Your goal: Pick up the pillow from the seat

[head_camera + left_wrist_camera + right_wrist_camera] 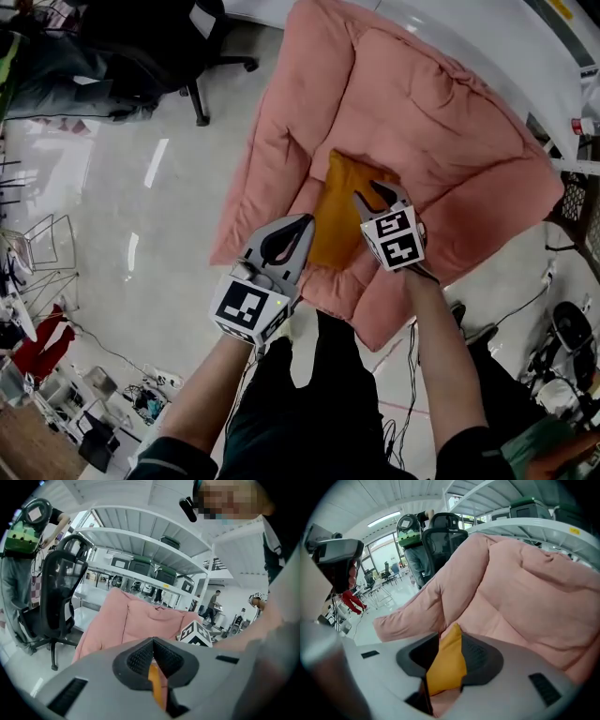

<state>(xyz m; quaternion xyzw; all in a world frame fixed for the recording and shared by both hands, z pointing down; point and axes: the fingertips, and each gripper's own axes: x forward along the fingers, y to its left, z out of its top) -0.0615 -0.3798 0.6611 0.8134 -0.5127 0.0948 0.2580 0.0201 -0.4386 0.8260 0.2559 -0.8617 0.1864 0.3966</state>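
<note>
Orange pillow (342, 211) lies on the pink armchair (441, 122) seat, toward its front edge. Right gripper (373, 195) over the pillow's right side, jaws about half apart, pillow corner showing between them, not clamped. Left gripper (305, 223) at the pillow's left edge, jaw tips together, empty.

— What stands around the place?
— A black office chair (60, 590) on a glossy pale floor (112, 197). Behind it is a white shelf rack (140, 538) carrying dark bins (140, 566) with green lids.
— And lower down?
— Loose cables (405, 370) trail over the floor.
</note>
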